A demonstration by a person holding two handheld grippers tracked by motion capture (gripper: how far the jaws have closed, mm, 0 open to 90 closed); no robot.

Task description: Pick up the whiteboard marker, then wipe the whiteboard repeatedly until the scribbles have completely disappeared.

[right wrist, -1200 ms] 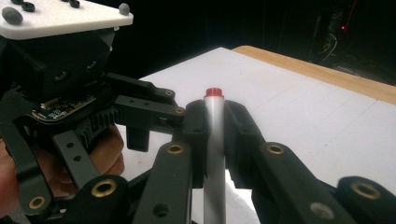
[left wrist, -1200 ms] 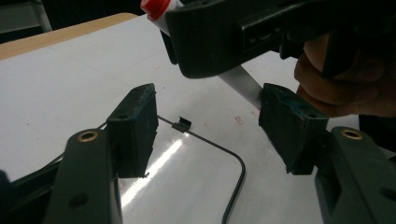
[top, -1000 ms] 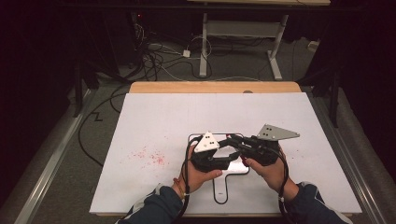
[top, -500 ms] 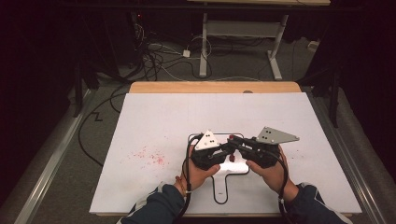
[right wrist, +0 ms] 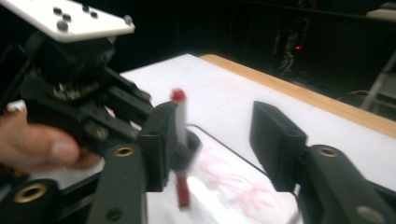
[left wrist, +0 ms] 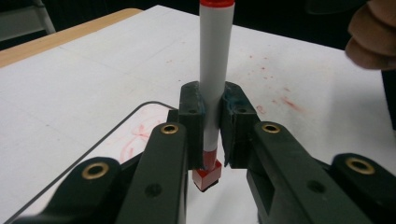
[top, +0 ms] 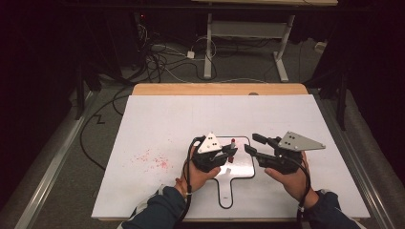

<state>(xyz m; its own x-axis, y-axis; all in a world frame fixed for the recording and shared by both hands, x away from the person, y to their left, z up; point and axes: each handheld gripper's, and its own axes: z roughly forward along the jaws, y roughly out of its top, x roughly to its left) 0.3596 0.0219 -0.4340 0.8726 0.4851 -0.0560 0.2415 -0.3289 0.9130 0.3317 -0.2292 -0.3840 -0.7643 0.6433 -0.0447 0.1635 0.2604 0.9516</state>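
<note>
A white marker [left wrist: 214,70] with red ends stands upright between the pads of my left gripper [left wrist: 212,122], which is shut on it above a small handled whiteboard [top: 242,170]. From above, the left gripper [top: 229,151] holds the marker [top: 232,143] over the board's top edge. My right gripper [top: 250,142] is just right of it, apart from the marker. Its jaws have just been opening and nothing is pressed between them. In the right gripper view, the marker [right wrist: 180,140] shows blurred beside my right gripper's [right wrist: 217,140] left jaw, held by the left gripper [right wrist: 154,116]. Red scribbles mark the board [right wrist: 233,189].
The board lies on a large white table sheet [top: 191,119] with red smears [top: 153,160] left of my hands. A wooden edge [top: 219,89] runs along the back. Cables and a desk frame are on the floor beyond.
The left jaws closed on the marker. The right gripper, earlier shut against the left one, opened and drew back to the right, leaving the marker with the left gripper.
</note>
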